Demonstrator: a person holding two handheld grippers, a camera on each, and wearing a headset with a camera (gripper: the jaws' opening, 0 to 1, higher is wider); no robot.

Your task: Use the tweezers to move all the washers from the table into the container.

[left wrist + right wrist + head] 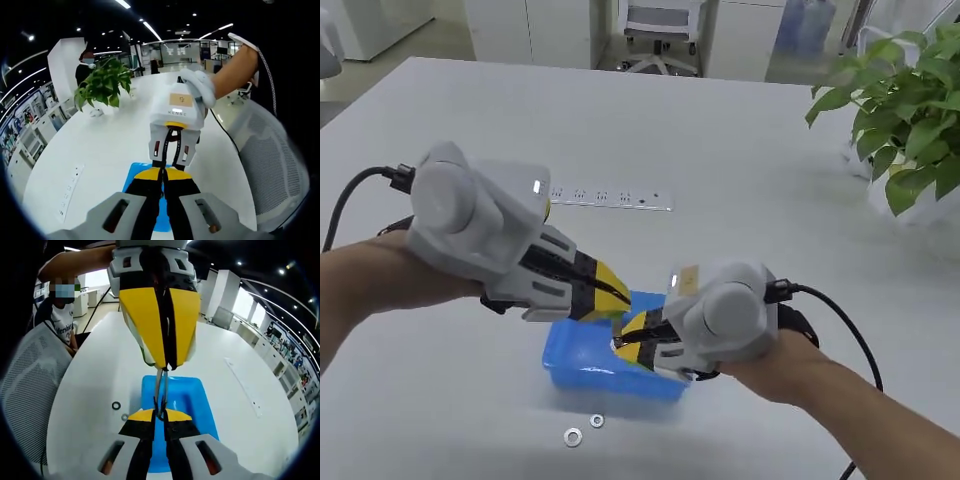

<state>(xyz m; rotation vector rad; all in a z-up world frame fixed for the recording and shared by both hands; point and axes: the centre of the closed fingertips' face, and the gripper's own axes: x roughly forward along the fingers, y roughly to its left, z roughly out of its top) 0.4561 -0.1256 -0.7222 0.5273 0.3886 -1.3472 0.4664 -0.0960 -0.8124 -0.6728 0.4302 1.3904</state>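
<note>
Two thin silver ring washers (573, 436) lie beside blue container (566, 356); both jaws clench tweezers (159, 388).

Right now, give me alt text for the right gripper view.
Tweezers bridge the shut right gripper and the left gripper above a blue container. Two washers lie on the white table beside it.
</note>
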